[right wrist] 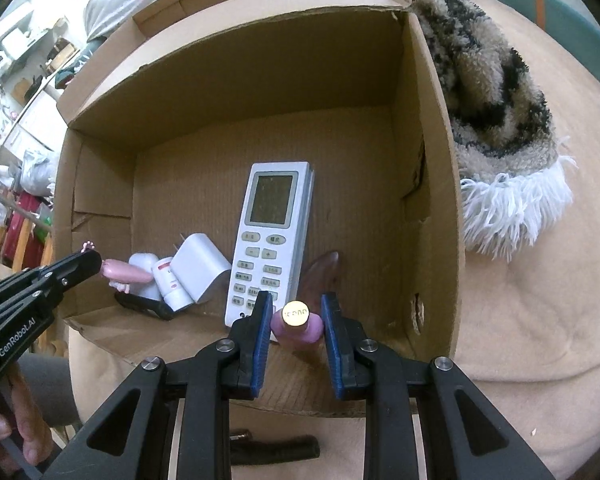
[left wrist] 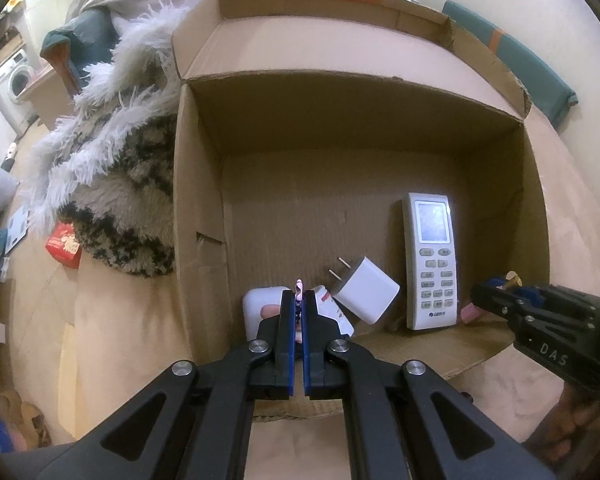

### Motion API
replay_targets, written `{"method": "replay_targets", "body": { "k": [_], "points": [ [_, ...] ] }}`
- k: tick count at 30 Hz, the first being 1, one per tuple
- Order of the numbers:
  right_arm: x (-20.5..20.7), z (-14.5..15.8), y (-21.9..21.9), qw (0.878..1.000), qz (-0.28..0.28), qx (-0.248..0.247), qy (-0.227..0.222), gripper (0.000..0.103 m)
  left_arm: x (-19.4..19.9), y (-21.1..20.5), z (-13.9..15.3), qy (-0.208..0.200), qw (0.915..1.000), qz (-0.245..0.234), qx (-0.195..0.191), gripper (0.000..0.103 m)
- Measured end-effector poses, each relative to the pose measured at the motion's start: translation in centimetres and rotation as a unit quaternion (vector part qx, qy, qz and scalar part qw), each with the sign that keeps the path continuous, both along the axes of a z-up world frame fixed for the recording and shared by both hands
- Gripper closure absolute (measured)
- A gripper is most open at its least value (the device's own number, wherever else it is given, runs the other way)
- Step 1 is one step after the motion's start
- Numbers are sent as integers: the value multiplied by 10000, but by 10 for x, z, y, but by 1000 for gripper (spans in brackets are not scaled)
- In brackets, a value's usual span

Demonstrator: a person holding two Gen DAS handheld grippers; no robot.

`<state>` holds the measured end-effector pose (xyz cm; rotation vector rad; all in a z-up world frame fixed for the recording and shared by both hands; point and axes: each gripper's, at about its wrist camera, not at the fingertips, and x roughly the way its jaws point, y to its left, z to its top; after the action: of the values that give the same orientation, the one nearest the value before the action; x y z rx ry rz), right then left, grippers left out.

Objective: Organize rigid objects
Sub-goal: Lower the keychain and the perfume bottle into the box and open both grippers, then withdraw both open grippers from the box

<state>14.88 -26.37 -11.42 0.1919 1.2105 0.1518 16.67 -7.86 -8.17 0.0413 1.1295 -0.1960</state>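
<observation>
left gripper [left wrist: 299, 300]: nearest the left wrist camera, blue pads nearly together, clamped on a thin pink item [left wrist: 298, 285] with a beaded strip showing in the slit; tips just inside the near edge of the box
right gripper [right wrist: 296, 320]: nearest the right wrist camera, pads part way apart, pressed on either side of a small pink bottle [right wrist: 298, 330] with a round gold cap [right wrist: 295, 314]; held over the near edge of the box
grippers count: 2, each also seen from the other's camera
cardboard box [left wrist: 340, 128]: 1, flaps open, sits on a beige blanket [right wrist: 540, 280]
remote [left wrist: 431, 258]: 1, white, screen and buttons face up, flat on the box floor, far end toward the back wall
charger plug [left wrist: 366, 294]: 1, white, two prongs, tilted, just left of the remote
white case [left wrist: 260, 308]: 1, rounded, near left corner of the box, under the left gripper tips
white tube [right wrist: 171, 280]: 1, red label, between case and plug
pink toy [right wrist: 124, 274]: 1, in the right wrist view it lies across the case at the left gripper's tip
brown oval piece [right wrist: 322, 276]: 1, right of the remote, cannot tell what it is
shaggy throw [left wrist: 120, 168]: 1, beside the box wall, outside
hand [right wrist: 16, 428]: 1 seen, on the left gripper's handle
</observation>
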Motion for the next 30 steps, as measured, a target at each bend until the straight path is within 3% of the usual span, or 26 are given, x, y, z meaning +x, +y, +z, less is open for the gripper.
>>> {"method": "replay_targets", "body": {
  "k": [6, 11, 13, 16, 17, 18, 19, 30],
  "points": [
    [0, -1, -2, 10000, -58, -56, -7, 77, 0, -1, -6, 75, 9998, 64, 154, 94],
    [1, 3, 2, 9998, -8, -121, -127, 77, -1, -2, -7, 78, 9996, 111, 243, 67],
    [1, 4, 2, 9999, -14, -80, -152, 77, -3, -2, -4, -10, 9996, 90, 253, 48],
    [2, 5, 1, 9999, -27, 48, -145, 72, -5, -4, 1, -144, 9994, 58, 309, 37],
    [2, 5, -1, 9999, -34, 80, -125, 59, -5, -5, 2, -177, 9993, 43, 325, 37],
    [2, 5, -1, 9999, -52, 107, -117, 33, -5, -6, 2, -187, 9993, 22, 325, 37],
    [2, 6, -2, 9998, -69, 143, -146, 27, -6, -6, 2, -173, 9993, 1, 321, 37],
    [2, 11, 1, 9996, 35, 180, -211, 26, -3, -3, 0, -27, 9994, 103, 317, 37]
  ]
}}
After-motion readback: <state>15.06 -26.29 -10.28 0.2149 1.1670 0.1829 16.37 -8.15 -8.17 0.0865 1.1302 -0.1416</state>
